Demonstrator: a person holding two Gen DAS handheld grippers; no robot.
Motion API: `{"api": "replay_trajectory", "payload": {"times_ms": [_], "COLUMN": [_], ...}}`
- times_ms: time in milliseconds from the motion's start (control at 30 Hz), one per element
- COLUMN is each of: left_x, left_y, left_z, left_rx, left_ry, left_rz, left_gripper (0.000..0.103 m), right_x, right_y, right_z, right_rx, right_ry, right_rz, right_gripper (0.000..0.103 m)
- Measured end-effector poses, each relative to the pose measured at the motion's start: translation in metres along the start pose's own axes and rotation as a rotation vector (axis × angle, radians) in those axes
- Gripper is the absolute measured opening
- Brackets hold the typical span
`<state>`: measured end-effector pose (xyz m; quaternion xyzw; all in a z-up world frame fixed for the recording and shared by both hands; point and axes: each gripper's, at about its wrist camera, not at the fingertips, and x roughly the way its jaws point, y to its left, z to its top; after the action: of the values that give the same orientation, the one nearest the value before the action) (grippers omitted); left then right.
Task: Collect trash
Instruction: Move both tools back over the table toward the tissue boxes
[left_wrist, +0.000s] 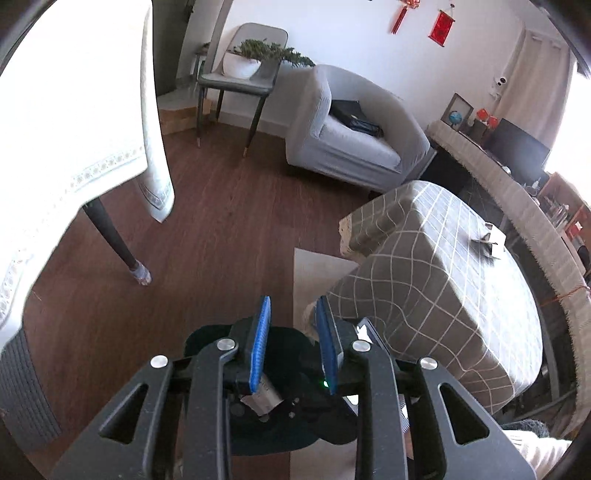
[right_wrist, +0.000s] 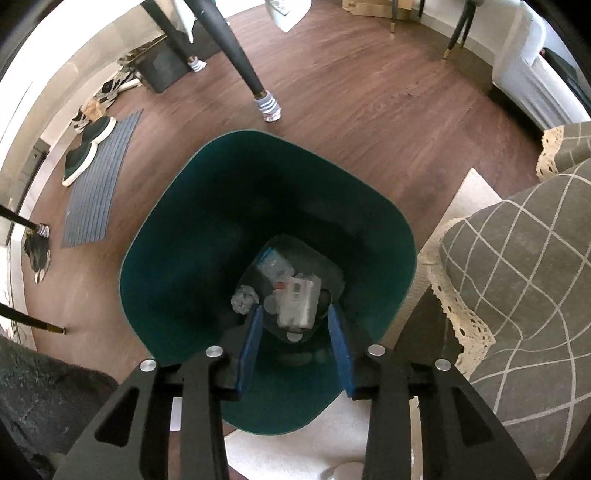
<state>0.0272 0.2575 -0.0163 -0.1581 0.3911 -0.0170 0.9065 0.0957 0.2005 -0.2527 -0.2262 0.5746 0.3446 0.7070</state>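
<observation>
Floorboards (right_wrist: 351, 92) of dark wood fill the right wrist view from nine o'clock round to two. A low table under a checked cloth (right_wrist: 517, 277) bulks in at three to four o'clock.

Dead centre stands a green bin (right_wrist: 166, 258), its mouth facing straight up at the camera and set close beside the table, probably so that rubbish needs only a short carry.

The right claw (right_wrist: 295, 310) hangs directly over the bin's opening at six o'clock, pointing steeply down. Its blue pads are apart with nothing touching them, which looks like a drop position.

The left claw (left_wrist: 291, 301) sits at six o'clock in its own view, angled out across the room. Its pads are drawn close to a narrow gap, and I cannot tell whether anything is pinched there.

At the bottom of the bin lies a white carton (right_wrist: 299, 302), slightly blurred, just off centre toward five o'clock. A blue packet (right_wrist: 271, 264) touches it at eleven, and a grey paper ball (right_wrist: 244, 299) rests at nine.

One small pale scrap (left_wrist: 487, 243) sits on the cloth at three o'clock in the left view, likely next to go.
</observation>
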Motion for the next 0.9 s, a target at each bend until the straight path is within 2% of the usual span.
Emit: {"api": "replay_trajectory", "payload": {"times_ms": [67,267,600,900], "left_x": [-0.006,-0.019,-0.029,-0.029], "left_y": [-0.001,-0.005,-0.029,-0.058], "left_z": [0.002,0.012,0.024,0.033], "left_rx": [0.018,0.022,0.058,0.093], "left_ry": [-0.022,-0.061,-0.111,-0.14], "left_rz": [0.035,0.042,0.046,0.033], "left_gripper": [0.027,0.027,0.028,0.032], "right_x": [0.002,-0.011,-0.095,-0.164], "right_y": [0.002,0.007,0.01,-0.025], "right_z": [-0.001,-0.004,0.003,-0.009], "right_rx": [-0.012,-0.027,-0.051,0.004], "right_ry": [0.01,-0.011,-0.208,-0.349], "right_rz": [0.013,0.044,0.077,0.054], "right_gripper": [0.037,0.037,0.037,0.037]}}
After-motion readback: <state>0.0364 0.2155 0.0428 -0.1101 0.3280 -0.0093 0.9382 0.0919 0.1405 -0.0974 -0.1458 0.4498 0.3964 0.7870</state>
